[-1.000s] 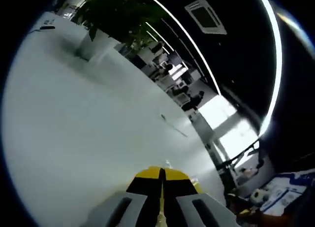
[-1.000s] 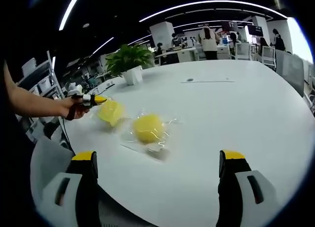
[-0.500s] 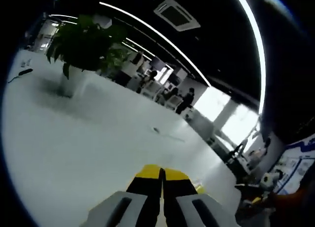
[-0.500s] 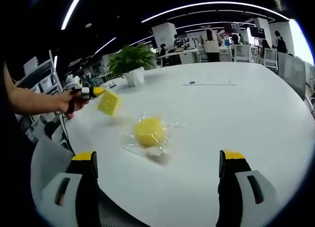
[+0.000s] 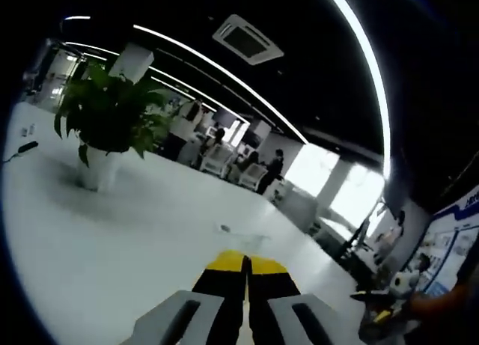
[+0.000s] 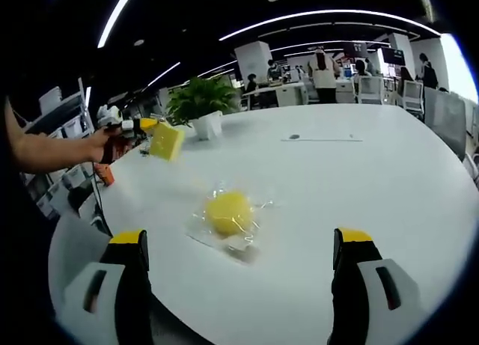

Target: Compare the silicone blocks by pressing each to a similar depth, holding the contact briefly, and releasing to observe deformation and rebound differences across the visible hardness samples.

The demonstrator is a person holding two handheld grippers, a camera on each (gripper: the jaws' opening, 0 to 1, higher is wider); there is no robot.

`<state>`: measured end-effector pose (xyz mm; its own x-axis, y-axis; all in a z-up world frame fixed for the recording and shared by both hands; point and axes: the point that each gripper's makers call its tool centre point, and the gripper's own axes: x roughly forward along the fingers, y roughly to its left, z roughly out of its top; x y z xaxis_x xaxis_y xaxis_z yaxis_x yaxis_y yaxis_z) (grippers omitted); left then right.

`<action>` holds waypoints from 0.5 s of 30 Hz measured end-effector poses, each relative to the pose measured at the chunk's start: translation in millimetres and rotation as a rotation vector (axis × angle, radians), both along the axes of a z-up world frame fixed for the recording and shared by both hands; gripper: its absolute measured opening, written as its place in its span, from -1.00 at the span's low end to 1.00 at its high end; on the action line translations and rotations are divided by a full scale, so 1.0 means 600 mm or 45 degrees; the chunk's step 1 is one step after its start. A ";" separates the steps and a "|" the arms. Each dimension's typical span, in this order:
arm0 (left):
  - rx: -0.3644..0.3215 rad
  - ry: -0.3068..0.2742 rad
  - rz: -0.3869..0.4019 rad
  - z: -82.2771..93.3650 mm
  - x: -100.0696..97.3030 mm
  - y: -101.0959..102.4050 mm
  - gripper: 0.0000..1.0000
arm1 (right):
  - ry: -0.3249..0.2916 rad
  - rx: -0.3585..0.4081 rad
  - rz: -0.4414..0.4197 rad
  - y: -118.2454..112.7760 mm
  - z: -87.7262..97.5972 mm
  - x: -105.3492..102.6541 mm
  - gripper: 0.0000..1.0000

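Silicone blocks are split between the table and the air at this moment. From the left gripper view, the left gripper [image 5: 245,266] has its 2 yellow-tipped jaws pressed together with no gap showing between them; whatever they pinch is hidden behind the tips here. Beyond the tips lies the white table [image 5: 97,240], with a potted plant [image 5: 105,124] standing on it at the left. Office desks and seated people sit in the blurred background under long ceiling light strips.

From the right gripper view, the right gripper [image 6: 239,248] has its 2 jaws spread wide apart, with nothing between them. 1 yellow silicone block [image 6: 228,212], rounded and sealed in a clear plastic bag, rests on the white table between the jaws and well ahead of them. At the left, a hand [image 6: 108,147] holds the left gripper, whose tip clamps a second yellow block [image 6: 166,141], squarish, lifted clear above the table. The potted plant stands just beyond that raised block. A thin dark line lies on the table farther back.
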<state>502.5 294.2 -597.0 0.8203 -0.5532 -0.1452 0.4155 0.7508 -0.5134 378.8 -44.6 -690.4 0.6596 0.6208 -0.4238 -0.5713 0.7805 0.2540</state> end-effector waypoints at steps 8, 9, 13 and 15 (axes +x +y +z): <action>0.007 -0.052 -0.009 0.032 -0.006 -0.008 -1.00 | -0.014 0.009 0.023 0.011 0.010 0.002 0.93; 0.008 -0.059 -0.012 0.037 -0.008 -0.010 -1.00 | -0.015 0.006 0.026 0.012 0.010 0.001 0.93; 0.055 -0.093 -0.034 0.054 -0.009 -0.015 -1.00 | -0.019 0.011 0.032 0.014 0.013 0.002 0.93; 0.056 -0.110 -0.046 0.065 -0.012 -0.018 -1.00 | -0.023 0.008 0.040 0.015 0.017 0.001 0.93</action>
